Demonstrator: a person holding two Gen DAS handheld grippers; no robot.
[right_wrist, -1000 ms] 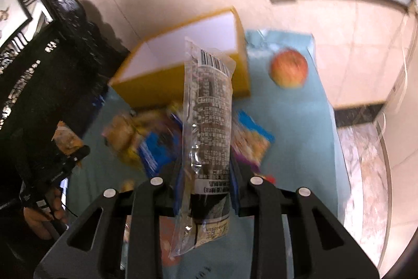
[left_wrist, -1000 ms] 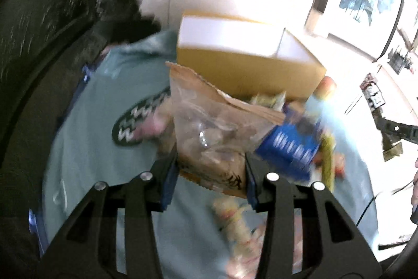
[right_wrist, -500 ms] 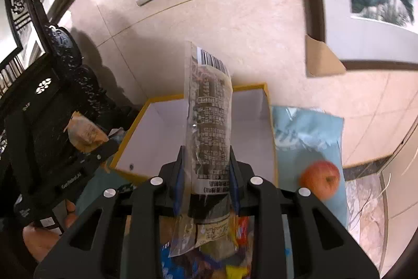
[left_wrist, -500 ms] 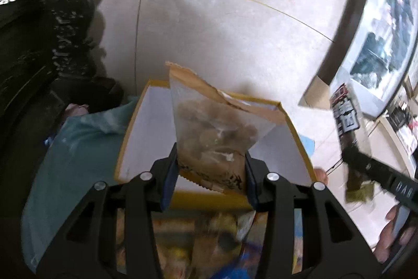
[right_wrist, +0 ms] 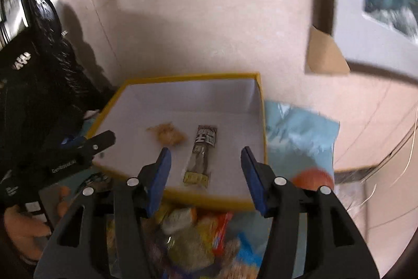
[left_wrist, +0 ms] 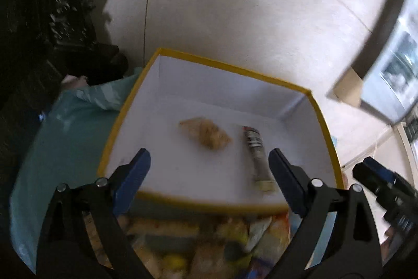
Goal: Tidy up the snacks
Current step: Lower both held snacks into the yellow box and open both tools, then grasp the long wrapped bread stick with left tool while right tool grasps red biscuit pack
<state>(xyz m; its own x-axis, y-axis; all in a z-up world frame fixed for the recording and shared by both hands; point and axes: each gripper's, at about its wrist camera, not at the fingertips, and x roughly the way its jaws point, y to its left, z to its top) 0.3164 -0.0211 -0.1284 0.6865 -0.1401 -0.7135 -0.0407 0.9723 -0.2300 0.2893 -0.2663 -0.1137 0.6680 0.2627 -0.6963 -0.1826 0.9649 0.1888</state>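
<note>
Inside the yellow box (left_wrist: 130, 96), two snacks lie apart
Brown snack bag (left_wrist: 206, 135) beside dark bar packet (right_wrist: 202, 154); left gripper (left_wrist: 209, 177) and right gripper (right_wrist: 206, 171) jaws spread, holding nothing

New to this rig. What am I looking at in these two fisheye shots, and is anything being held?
These are two hand-held grippers, each with a camera looking along its jaws. One view is from the left gripper, the other from the right gripper. Both have their jaws spread wide and hold nothing. Ahead sits a yellow-rimmed box on a teal cloth. Inside lie a tan snack bag and a long dark snack packet. More snacks are piled in front, blurred. An orange-red fruit lies to the right.
</note>
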